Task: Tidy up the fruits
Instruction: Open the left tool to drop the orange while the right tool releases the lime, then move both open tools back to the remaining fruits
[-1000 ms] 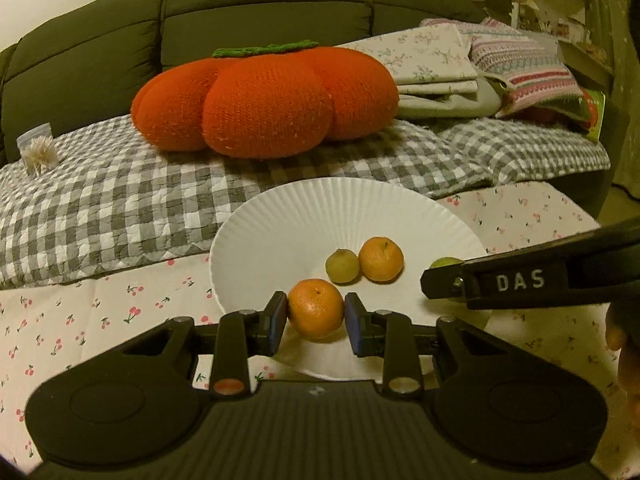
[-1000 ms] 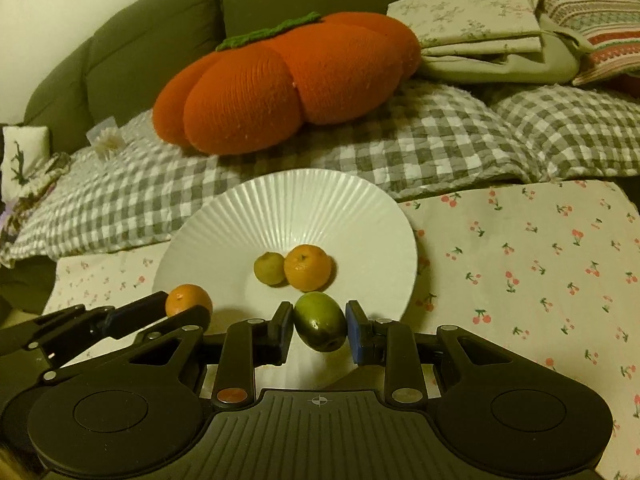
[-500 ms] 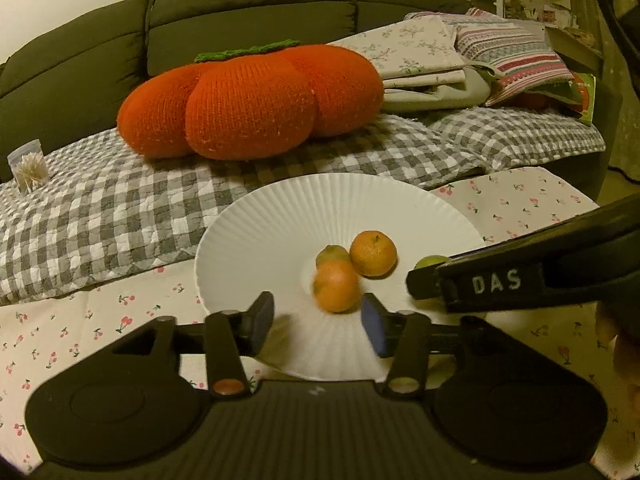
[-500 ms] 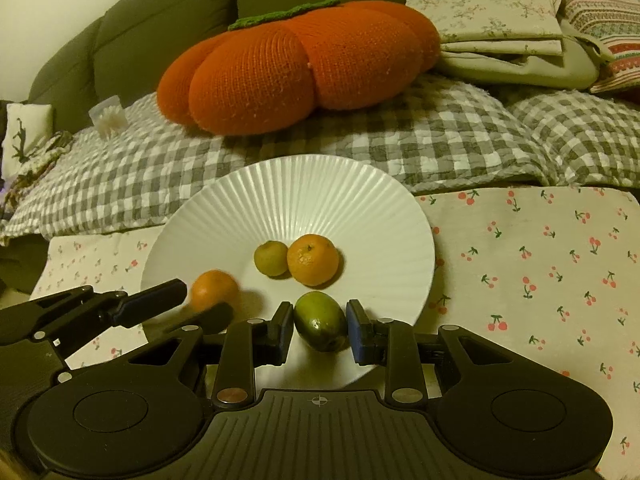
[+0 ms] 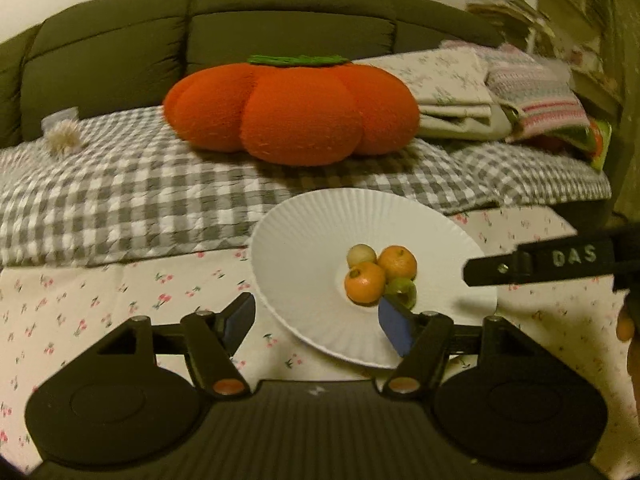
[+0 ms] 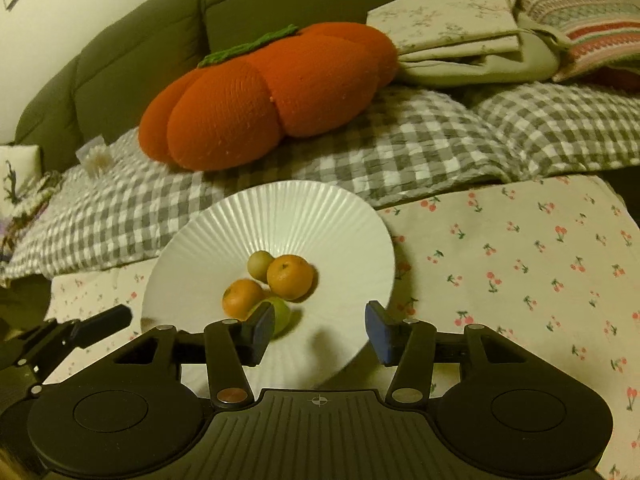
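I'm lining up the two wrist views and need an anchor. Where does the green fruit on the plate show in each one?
Left wrist: green fruit right of centre, behind the near orange, partly hidden by the gripper's blue pad.
Right wrist: green fruit left of centre, low, just behind the left blue pad.
Shared landmark: the white ribbed plate under it.

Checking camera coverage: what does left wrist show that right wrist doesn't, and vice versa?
Left wrist only: the right tool's "DAS" label, a cluttered shelf at far right, and the left tool seen head on, open.

Right wrist only: a small embroidered cushion at far left, and the right tool seen head on, open.

Both: white plate with two oranges and two green fruits, pumpkin pillow, checked blanket, cherry cloth.
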`<state>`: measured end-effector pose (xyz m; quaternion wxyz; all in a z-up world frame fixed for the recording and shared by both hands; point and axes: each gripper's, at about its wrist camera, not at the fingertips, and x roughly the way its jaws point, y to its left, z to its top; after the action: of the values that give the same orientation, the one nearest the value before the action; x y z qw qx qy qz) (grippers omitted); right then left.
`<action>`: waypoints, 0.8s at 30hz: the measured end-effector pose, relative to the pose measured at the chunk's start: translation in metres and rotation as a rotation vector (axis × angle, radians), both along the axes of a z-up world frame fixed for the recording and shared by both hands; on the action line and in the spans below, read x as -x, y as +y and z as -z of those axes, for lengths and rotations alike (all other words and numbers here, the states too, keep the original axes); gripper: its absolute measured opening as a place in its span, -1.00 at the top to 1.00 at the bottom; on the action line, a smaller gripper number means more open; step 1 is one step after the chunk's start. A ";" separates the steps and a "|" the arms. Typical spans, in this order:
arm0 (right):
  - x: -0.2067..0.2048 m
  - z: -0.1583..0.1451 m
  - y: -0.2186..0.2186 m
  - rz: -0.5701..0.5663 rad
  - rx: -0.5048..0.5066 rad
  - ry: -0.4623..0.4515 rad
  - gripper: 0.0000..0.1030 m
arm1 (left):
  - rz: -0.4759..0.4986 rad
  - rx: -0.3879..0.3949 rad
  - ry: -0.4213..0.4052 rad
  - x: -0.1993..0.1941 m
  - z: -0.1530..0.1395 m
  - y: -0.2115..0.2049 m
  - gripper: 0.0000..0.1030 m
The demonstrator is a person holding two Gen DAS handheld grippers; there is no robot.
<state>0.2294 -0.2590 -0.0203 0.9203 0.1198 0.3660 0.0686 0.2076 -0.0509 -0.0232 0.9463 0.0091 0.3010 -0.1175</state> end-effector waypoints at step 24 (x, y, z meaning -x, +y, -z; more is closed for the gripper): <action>0.097 -0.044 0.023 -0.059 -0.057 0.001 -0.09 | -0.089 0.082 0.154 0.085 -0.024 0.011 -0.40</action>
<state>0.1326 -0.2358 0.0235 0.9139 0.1350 0.3679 0.1062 0.1227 -0.0399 0.0009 0.9243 -0.0522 0.3678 -0.0880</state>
